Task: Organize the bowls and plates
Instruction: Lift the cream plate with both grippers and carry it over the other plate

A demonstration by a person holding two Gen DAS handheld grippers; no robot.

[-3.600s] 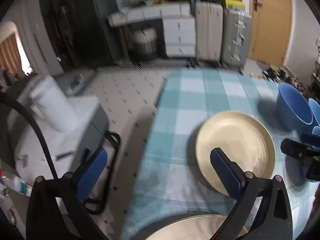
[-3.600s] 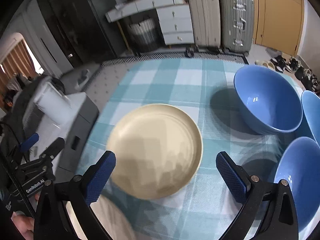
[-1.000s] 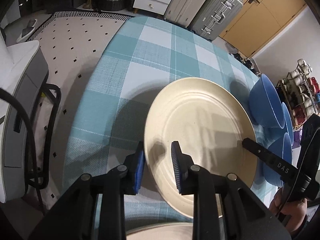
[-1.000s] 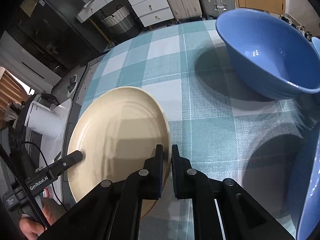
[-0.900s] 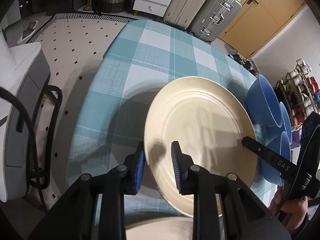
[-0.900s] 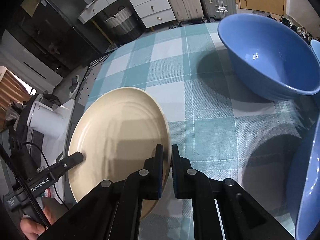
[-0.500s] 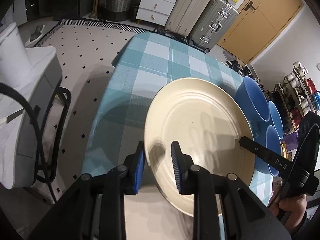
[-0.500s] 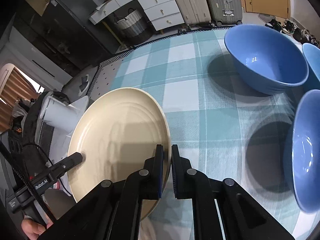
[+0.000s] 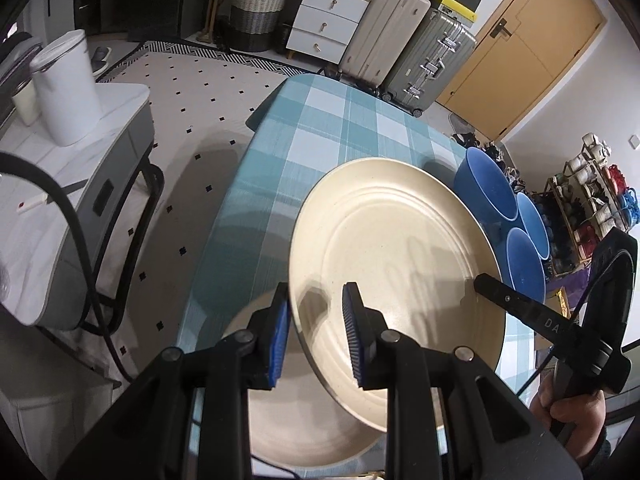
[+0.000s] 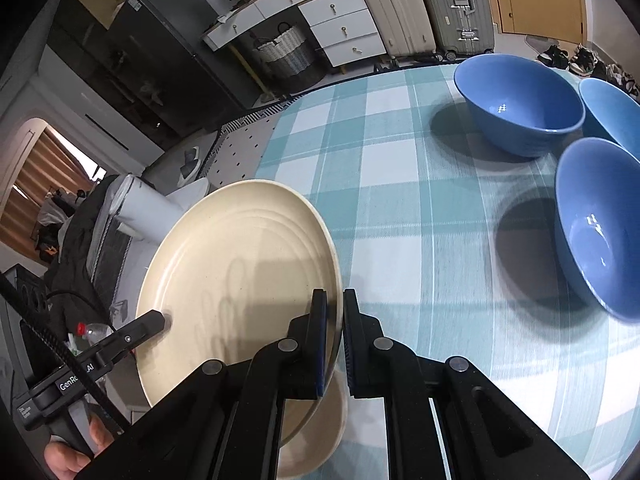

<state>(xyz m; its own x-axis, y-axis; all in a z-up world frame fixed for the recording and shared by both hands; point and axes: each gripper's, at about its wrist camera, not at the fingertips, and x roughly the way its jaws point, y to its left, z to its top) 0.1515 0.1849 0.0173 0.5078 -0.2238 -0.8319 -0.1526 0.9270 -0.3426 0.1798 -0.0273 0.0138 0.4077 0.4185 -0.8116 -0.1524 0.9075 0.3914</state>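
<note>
Plates: two; blue bowls: three.

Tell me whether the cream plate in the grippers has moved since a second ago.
Yes. The cream plate has risen off the checked tablecloth toward the near edge: it now overhangs the second plate, which barely showed before.

Cream plate betw. the tongs: matt, speckled, faint ridged rings. Blue bowls beyond: glossy glaze w/ highlights. Tabletop cloth: woven checked fabric, matt.
</note>
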